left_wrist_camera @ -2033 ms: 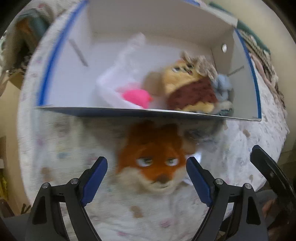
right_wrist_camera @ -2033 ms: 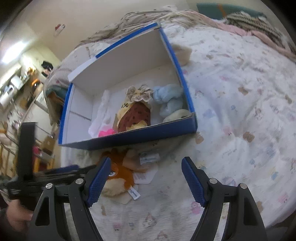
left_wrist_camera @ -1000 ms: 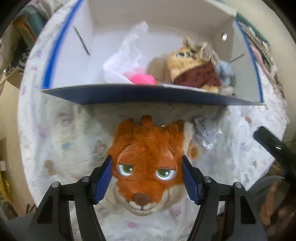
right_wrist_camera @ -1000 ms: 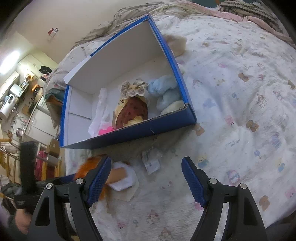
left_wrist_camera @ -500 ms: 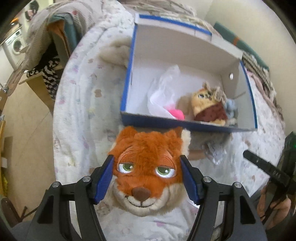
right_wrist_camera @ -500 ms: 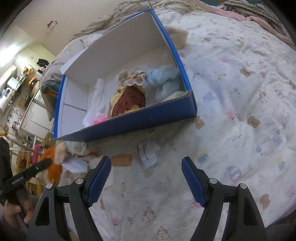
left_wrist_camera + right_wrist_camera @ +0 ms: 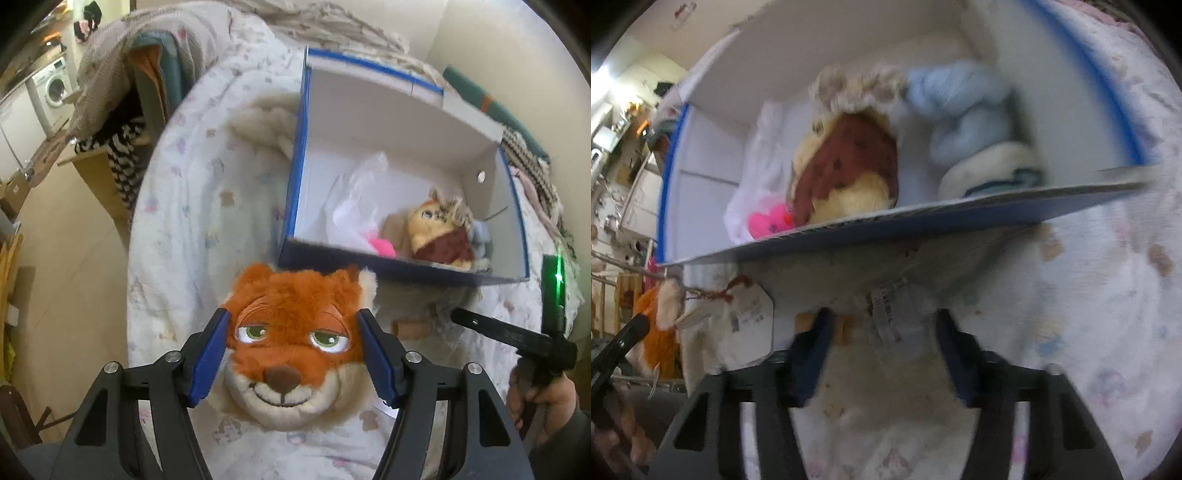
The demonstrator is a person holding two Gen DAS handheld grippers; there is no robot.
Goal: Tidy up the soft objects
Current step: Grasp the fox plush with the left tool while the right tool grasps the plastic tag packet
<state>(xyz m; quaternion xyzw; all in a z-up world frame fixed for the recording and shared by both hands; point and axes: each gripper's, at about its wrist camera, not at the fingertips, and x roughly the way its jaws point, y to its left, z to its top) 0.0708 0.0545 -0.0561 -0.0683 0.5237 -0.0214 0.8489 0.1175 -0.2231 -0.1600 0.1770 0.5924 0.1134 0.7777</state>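
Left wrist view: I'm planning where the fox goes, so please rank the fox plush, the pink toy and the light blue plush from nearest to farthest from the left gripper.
1. Fox plush: held between the left gripper fingers.
2. Pink toy: inside the box, by its near wall.
3. Light blue plush: inside, far right corner.

One blue-edged box [image 7: 295,177]. Inside: one yellow plush in maroon dress [image 7: 439,236], one pale blue plush [image 7: 964,110], one pink toy [image 7: 768,221], one white plastic bag [image 7: 354,199]. Outside: one fox plush [image 7: 291,332], one loose tag [image 7: 886,310]. Two grippers.

Fox plush [image 7: 291,332] before box [image 7: 399,267]; doll [image 7: 439,234] inside
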